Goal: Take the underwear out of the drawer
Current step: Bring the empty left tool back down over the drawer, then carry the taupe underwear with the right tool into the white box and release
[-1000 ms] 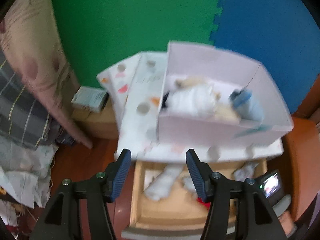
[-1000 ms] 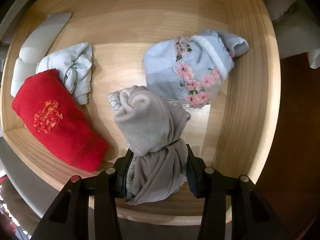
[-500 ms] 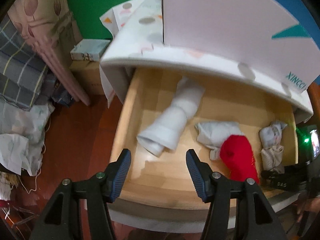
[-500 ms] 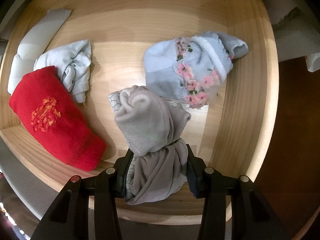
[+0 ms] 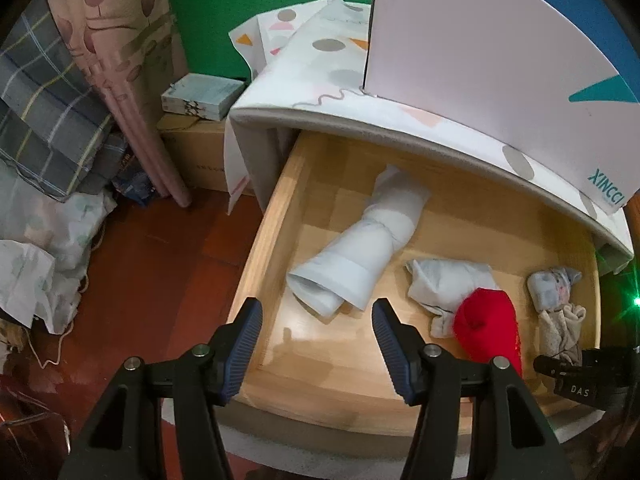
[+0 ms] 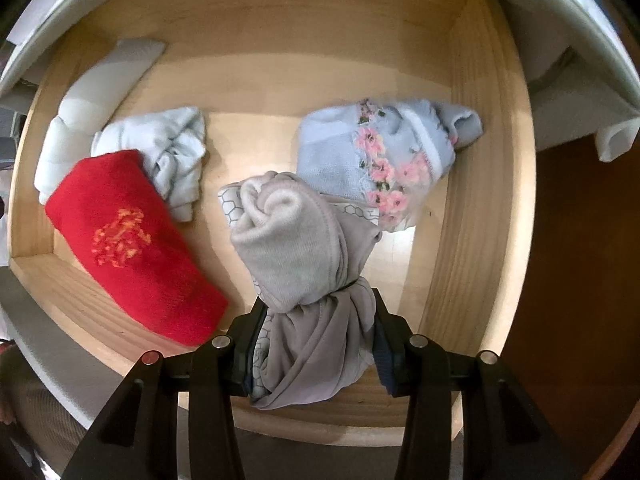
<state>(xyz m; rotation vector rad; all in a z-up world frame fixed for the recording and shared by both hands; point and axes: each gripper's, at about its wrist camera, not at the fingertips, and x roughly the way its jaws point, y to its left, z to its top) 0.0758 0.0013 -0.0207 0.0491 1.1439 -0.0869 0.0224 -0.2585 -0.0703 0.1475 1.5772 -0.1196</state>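
Observation:
The wooden drawer (image 5: 276, 216) is pulled out, with several rolled garments inside. My left gripper (image 5: 316, 332) hangs open over the drawer's front left, just short of a white rolled garment (image 5: 360, 256). Right of that roll lie a pale grey bundle (image 5: 448, 280), a red roll (image 5: 488, 324) and a floral pale blue roll (image 5: 552, 284). My right gripper (image 6: 316, 336) points down into the drawer (image 6: 472, 184), shut on a beige-grey rolled underwear (image 6: 296, 248). Around it sit the red roll (image 6: 132, 248), the pale grey bundle (image 6: 168, 152) and the floral blue roll (image 6: 376, 160).
A white box (image 5: 480, 48) stands on the cloth-covered cabinet top (image 5: 320, 80) above the drawer. To the left are a pink curtain (image 5: 120, 60), folded plaid fabric (image 5: 44, 100), a small carton (image 5: 200, 96) and crumpled cloth (image 5: 36, 264) on the red-brown floor.
My left gripper dropped from above the cabinet top down toward the open drawer, then settled. My right gripper stayed shut on the beige-grey underwear, hardly moving.

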